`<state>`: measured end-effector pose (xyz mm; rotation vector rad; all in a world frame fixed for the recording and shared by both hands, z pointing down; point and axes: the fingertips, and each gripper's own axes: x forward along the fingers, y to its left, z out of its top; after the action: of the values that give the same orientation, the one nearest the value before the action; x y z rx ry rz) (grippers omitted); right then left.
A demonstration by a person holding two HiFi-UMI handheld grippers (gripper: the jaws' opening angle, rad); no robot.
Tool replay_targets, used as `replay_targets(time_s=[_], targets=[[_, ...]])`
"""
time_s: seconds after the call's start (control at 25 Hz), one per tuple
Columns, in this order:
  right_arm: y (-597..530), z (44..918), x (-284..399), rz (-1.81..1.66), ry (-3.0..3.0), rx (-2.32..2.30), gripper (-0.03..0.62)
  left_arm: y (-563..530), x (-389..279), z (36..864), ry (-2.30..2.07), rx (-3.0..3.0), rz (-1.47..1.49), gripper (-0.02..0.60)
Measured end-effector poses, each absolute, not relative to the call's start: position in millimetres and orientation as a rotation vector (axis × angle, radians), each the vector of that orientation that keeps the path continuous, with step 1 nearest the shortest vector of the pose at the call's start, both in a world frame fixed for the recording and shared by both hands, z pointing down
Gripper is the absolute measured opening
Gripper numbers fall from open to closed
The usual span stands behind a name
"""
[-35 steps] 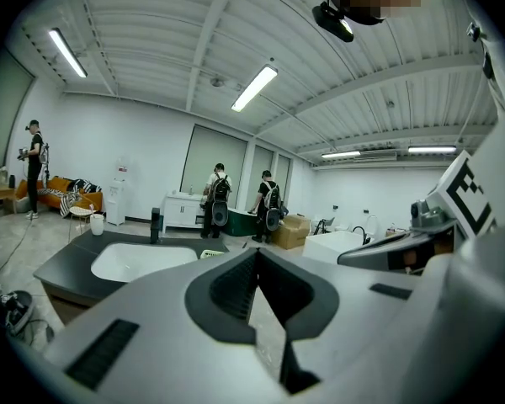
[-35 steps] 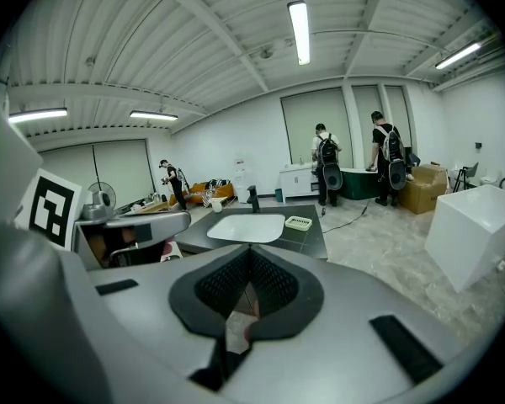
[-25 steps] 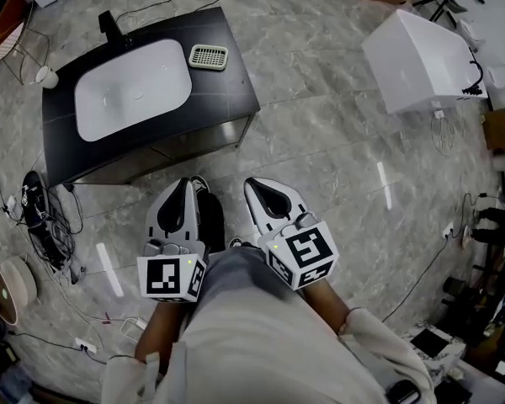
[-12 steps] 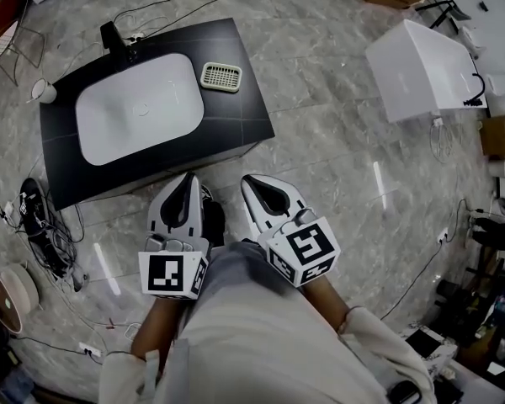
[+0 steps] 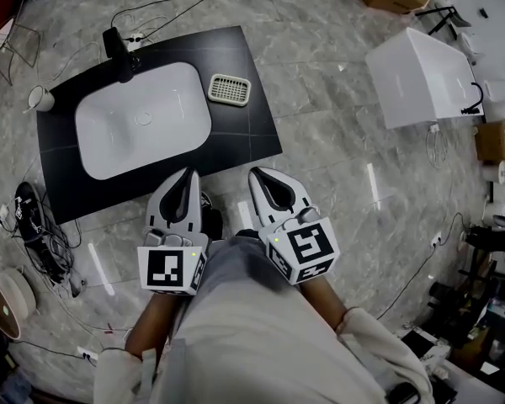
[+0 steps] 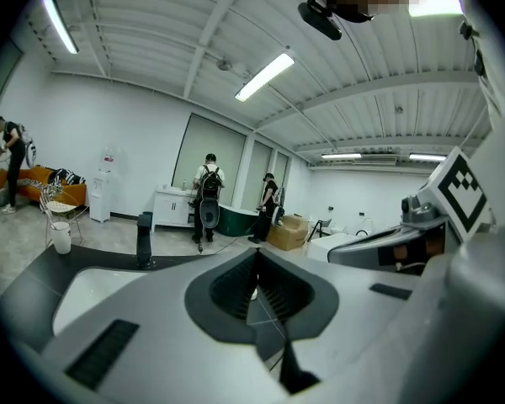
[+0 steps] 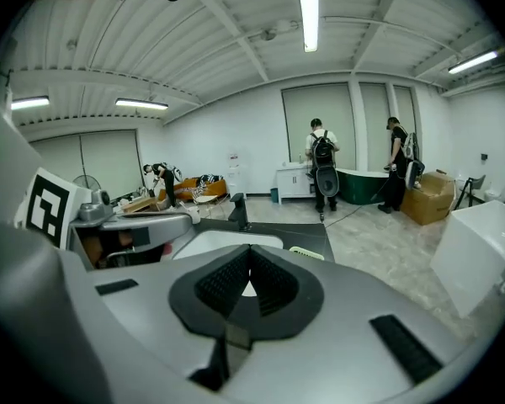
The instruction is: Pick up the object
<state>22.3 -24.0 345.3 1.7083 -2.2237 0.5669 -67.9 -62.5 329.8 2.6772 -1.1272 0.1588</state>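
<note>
Nearer counter; beyond, perhaps three people

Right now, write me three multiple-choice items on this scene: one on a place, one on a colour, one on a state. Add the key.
1. Where does the soap dish lie?
A) inside the basin
B) on the black countertop, beside the basin
C) on the floor

2. What colour is the basin?
A) white
B) black
C) green

3. How do the jaws of the right gripper stand?
A) wide apart
B) closed on the soap dish
C) closed, with nothing between them

Key:
1 B: the head view shows the dish on the dark top, outside the basin's rim.
2 A: the bowl is white against the black top.
3 C: the right gripper view shows the pads meeting, with the dish far ahead.
</note>
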Motion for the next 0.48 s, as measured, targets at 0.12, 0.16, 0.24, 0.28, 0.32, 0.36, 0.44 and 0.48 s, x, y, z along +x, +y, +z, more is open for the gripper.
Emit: replay_targets(time_s=[0.12,0.16,0.24,0.28,0.32,0.36,0.44,0.48], targets=[[-33,345,21,0.569,-2.26,1.686,0.009,-71,-68,331,-1.112,2.68,0.16,0.002],[-36,344,20,0.566,-2.267,1.681,0.009,-74,-68,331,-1.107,2.685,0.162,0.002],[-41,344,20,0.561,-2.271,1.669,0.009,-78,-68,329,-1.099,2.694,0.164,0.002],[-44,344,20,0.561,-2.275,1.664,0.009,-80,-67,329,-1.096,2.696,0.167,0.002],[-47,344,20,0.562,-2.28,1.663,0.009,-82,-67,329,-1.093,2.697,0.173,0.002],[-49,343,22,0.561,-2.282,1.664,0.009,-84,-66,331,-1.091,2.695,0.183,0.002],[-54,345,24,0.558,-2.281,1.664,0.009,-87,-63,334,-1.087,2.69,0.196,0.002],[-56,346,25,0.557,-2.28,1.659,0.009,-89,-62,336,-1.087,2.688,0.2,0.002]])
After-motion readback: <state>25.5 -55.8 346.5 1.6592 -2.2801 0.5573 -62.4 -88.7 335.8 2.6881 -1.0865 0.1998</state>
